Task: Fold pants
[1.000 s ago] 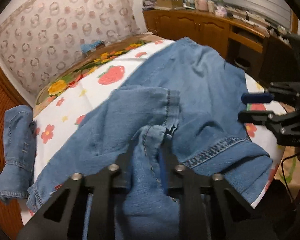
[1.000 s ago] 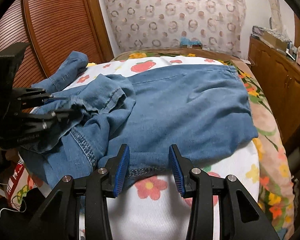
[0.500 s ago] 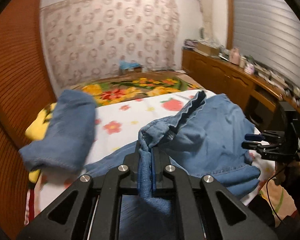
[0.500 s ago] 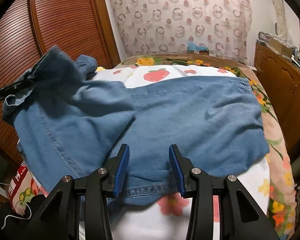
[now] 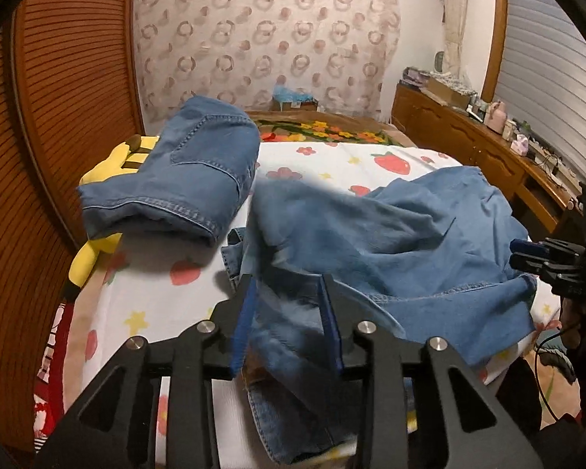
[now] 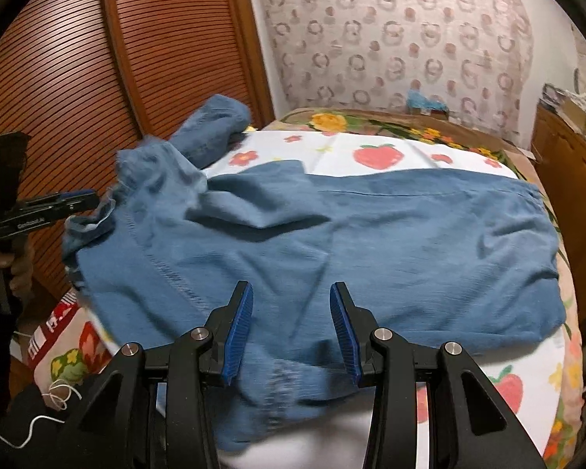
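The left claw [image 5: 289, 328] is opening; blurred denim of the pants [image 6: 371, 242] lies between its pads but is no longer pinched. The right claw [image 6: 291, 328] stands half open above the near hem, gripping nothing. The pants lie spread across the strawberry-print sheet [image 6: 379, 156] on the bed, one end bunched at the left claw's side. A second denim garment [image 5: 183, 179] sits folded beyond. Judged step: releasing the spread-out leg. The next move calls for regrasping an edge to fold it over.
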Demonstrator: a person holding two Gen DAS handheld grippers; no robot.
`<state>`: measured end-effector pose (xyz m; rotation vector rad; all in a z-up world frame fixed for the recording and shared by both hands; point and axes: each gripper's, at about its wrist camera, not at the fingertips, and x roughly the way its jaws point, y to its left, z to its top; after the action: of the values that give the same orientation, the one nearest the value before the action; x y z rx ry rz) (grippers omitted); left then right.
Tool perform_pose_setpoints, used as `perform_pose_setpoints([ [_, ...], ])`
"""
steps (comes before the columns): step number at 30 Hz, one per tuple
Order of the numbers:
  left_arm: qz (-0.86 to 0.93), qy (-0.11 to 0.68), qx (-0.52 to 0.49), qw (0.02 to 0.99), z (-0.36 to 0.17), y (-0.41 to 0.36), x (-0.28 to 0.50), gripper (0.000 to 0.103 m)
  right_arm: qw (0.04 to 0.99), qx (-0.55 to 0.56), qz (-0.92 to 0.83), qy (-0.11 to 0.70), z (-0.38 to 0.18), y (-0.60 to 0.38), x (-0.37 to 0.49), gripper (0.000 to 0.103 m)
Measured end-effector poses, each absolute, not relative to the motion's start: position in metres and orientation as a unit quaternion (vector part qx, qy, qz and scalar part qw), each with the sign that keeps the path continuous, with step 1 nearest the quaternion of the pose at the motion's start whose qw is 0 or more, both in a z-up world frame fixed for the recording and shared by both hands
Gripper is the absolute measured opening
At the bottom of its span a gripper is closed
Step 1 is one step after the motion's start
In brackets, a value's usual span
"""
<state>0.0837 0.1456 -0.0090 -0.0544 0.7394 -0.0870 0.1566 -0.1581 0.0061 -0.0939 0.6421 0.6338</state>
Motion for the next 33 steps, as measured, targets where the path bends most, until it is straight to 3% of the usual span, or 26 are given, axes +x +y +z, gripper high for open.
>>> perform_pose_setpoints([
  [4, -0.053, 0.346, -0.029, 0.936, 0.000, 0.145, 0.070, 0.037, 0.893, -0.051, 0.324, 0.307, 0.005, -0.160, 0.147, 0.043],
  [6, -0.065, 0.344, -0.025, 0.937, 0.003, 0.140, 0.067, 0.052, 0.889, -0.057, 0.334, 0.307, 0.005, -0.160, 0.144, 0.043],
  [8, -0.075, 0.342, -0.021, 0.937, 0.004, 0.134, 0.066, 0.058, 0.885, -0.065, 0.344, 0.307, 0.004, -0.160, 0.142, 0.043],
  [22, -0.079, 0.374, 0.006, 0.924, -0.017, 0.119, 0.082, 0.058, 0.869, -0.125, 0.351, 0.325, 0.000, -0.152, 0.144, 0.045],
  [23, -0.072, 0.382, 0.010, 0.921, -0.023, 0.120, 0.085, 0.046, 0.869, -0.127, 0.351, 0.325, 0.000, -0.153, 0.143, 0.044],
  [24, -0.071, 0.388, 0.011, 0.919, -0.026, 0.121, 0.086, 0.031, 0.868, -0.129, 0.351, 0.326, 0.000, -0.153, 0.142, 0.035],
  [25, -0.072, 0.391, 0.012, 0.918, -0.029, 0.122, 0.085, 0.027, 0.867, -0.131, 0.352, 0.327, 0.000, -0.153, 0.140, 0.030],
  [26, -0.072, 0.387, 0.012, 0.919, -0.029, 0.124, 0.084, 0.015, 0.867, -0.133, 0.352, 0.328, 0.000, -0.155, 0.140, 0.021],
  [27, -0.070, 0.382, 0.012, 0.922, -0.027, 0.126, 0.081, 0.010, 0.867, -0.130, 0.353, 0.327, 0.001, -0.157, 0.140, 0.010],
  [33, -0.078, 0.311, -0.027, 0.947, 0.015, 0.146, 0.047, 0.007, 0.882, -0.089, 0.350, 0.302, 0.015, -0.166, 0.135, 0.002],
])
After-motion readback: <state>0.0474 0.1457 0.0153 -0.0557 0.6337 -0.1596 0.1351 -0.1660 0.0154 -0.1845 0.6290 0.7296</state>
